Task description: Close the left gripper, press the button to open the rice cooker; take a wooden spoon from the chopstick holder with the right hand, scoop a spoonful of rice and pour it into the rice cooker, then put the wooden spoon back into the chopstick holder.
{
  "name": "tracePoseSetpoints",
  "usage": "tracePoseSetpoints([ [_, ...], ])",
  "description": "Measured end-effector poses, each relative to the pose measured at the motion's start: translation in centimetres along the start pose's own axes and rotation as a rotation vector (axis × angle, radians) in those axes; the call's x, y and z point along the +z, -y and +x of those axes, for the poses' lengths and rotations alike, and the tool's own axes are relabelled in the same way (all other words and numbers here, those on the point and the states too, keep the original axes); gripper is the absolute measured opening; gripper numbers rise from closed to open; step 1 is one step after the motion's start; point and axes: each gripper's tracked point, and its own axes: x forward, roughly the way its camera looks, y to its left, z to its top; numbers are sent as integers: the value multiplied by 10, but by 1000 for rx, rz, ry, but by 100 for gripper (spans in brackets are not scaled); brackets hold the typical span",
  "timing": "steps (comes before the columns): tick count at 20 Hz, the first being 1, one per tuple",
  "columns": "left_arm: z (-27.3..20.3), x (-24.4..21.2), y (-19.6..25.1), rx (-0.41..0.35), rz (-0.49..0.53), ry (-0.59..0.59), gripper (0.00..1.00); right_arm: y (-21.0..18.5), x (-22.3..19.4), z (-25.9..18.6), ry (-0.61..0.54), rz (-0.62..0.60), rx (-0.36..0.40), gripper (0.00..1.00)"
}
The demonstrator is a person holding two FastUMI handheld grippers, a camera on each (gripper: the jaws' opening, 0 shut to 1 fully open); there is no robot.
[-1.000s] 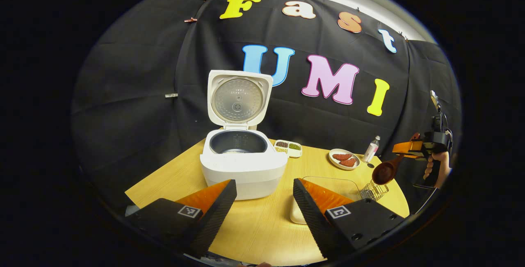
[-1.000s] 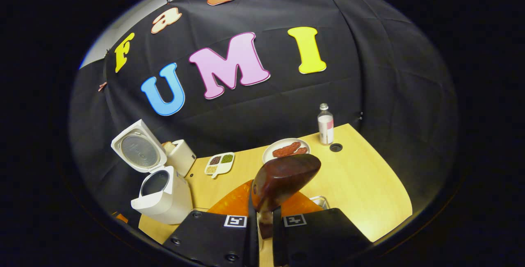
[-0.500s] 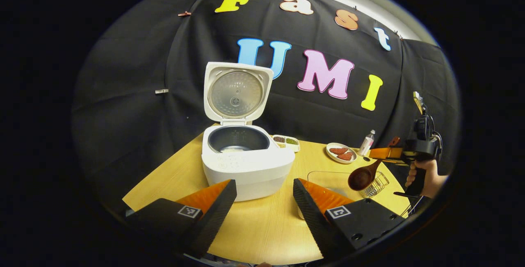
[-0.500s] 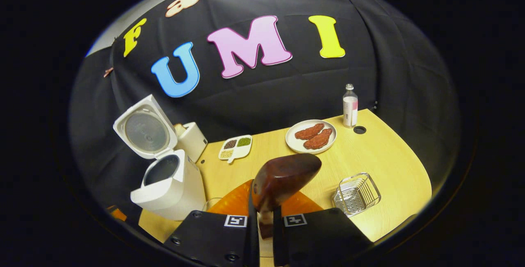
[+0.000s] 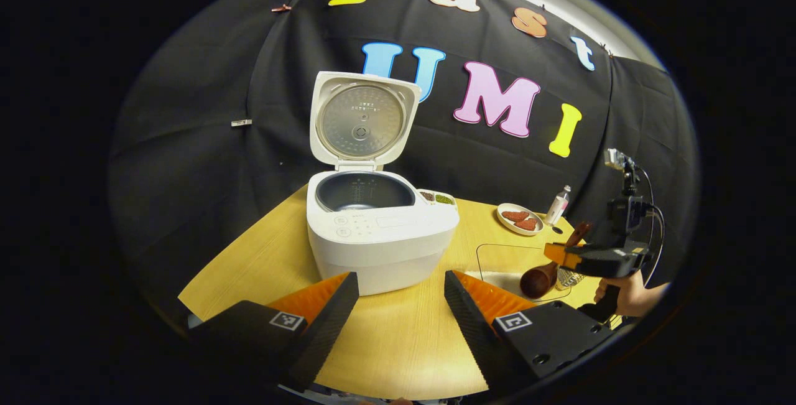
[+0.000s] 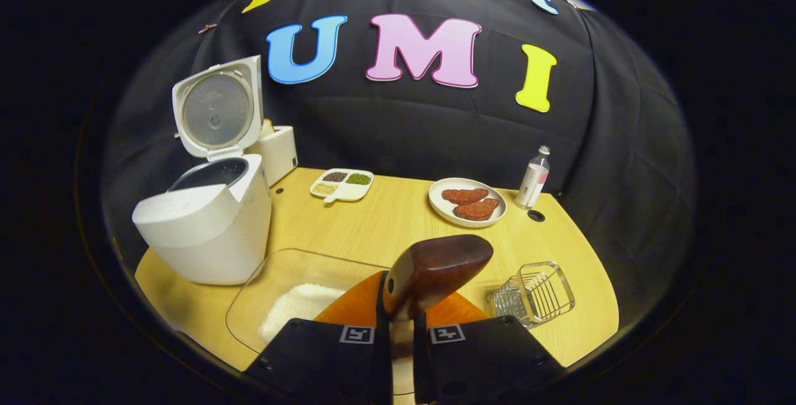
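Rice cooker [image 5: 379, 237] sits lid-up at the table's left, bare tabletop [image 5: 398, 343] in front of it out to the near rim. Left gripper [image 5: 401, 305] hangs there with fingers spread, holding nothing. Right gripper [image 6: 401, 355] is clamped on the wooden spoon [image 6: 435, 271] (bowl forward), over the clear rice tray [image 6: 273, 287]. Wire chopstick holder [image 6: 535, 293] stands just right, near the edge. Bottle [image 6: 535, 178] label unreadable.
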Motion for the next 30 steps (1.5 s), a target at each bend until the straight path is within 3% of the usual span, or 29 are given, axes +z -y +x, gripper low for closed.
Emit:
tracePoseSetpoints([
  [10,-2,12,-21,51,-19,20,95,-57,-30,-16,-120,180,51,18],
  [17,-11,4,-26,61,-43,11,96,-76,-31,-19,-225,414,82,18],
  [24,-12,5,-24,63,-57,8,96,-64,-28,-20,-294,693,115,18],
  [30,-16,9,-20,59,-41,19,95,-25,-4,-22,-255,828,99,18],
])
